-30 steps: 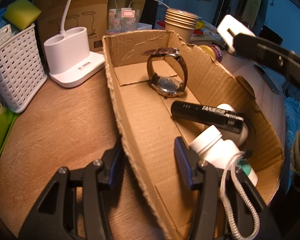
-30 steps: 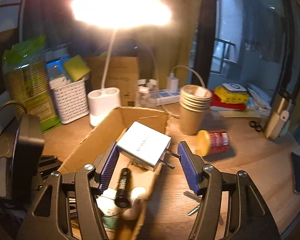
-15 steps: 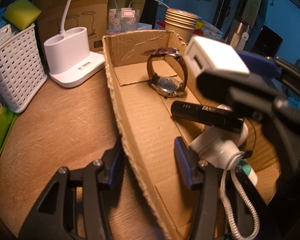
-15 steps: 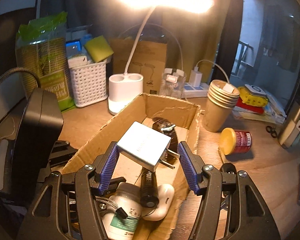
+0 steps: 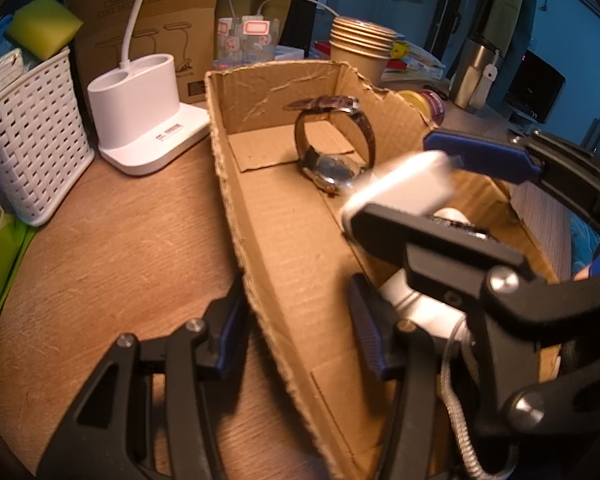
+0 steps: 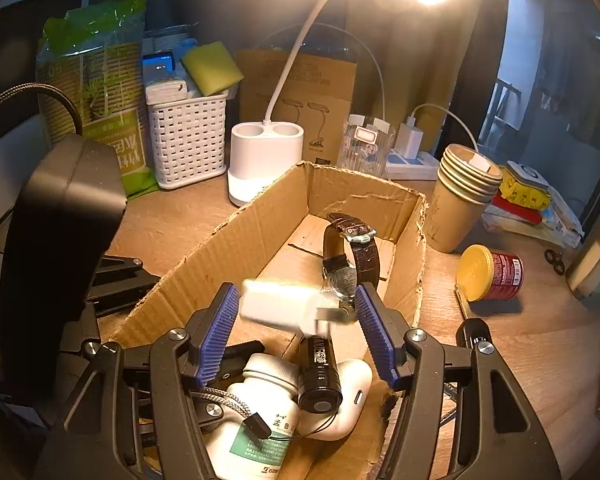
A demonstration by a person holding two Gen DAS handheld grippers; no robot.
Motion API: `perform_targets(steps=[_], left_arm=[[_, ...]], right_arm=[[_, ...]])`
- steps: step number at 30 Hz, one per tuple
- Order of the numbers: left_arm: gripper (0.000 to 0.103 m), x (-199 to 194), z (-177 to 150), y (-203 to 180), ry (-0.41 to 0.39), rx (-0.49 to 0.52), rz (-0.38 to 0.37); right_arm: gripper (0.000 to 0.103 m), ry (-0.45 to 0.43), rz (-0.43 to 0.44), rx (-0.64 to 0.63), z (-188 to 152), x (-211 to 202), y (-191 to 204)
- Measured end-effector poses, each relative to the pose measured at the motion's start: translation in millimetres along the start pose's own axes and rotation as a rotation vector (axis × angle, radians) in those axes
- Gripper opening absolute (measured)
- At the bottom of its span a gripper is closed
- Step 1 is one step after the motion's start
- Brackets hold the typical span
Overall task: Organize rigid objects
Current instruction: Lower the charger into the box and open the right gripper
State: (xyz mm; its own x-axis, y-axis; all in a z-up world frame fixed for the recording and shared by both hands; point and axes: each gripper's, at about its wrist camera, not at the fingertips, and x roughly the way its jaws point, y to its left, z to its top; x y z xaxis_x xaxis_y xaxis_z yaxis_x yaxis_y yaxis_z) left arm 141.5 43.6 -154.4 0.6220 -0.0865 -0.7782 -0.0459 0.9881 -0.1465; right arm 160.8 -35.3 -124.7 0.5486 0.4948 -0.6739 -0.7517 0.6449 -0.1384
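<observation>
The charger [image 6: 278, 303], blurred, sits between the spread right gripper [image 6: 294, 334] fingers over the box [image 6: 236, 236]; watch [image 6: 350, 256] at one o'clock. Left gripper [image 5: 296, 328] spread, straddling the box wall.

Right tool [image 6: 296, 332] is over the inside of the cardboard box [image 5: 284, 240], jaws spread wide, blue ribbed pads [image 6: 216, 336] facing each other. White charger [image 6: 284, 304] sits blurred between the pads, touching neither as far as visible. Left tool [image 5: 296, 332] is low, jaws apart, straddling the box's near wall: one finger outside over the surface [image 5: 112, 240], one inside.
</observation>
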Motion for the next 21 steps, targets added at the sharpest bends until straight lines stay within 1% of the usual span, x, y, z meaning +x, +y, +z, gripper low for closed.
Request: perform_targets(steps=[14, 21], left_arm=[[0.052, 0.4, -0.1, -0.5, 0.000, -0.001, -0.002], [0.052, 0.4, -0.1, -0.5, 0.000, -0.001, -0.002]], right_arm=[[0.064, 0.001, -0.007, 0.004, 0.0, 1.2, 0.0], [0.064, -0.011, -0.024, 0.024, 0.9, -6.3, -8.4]])
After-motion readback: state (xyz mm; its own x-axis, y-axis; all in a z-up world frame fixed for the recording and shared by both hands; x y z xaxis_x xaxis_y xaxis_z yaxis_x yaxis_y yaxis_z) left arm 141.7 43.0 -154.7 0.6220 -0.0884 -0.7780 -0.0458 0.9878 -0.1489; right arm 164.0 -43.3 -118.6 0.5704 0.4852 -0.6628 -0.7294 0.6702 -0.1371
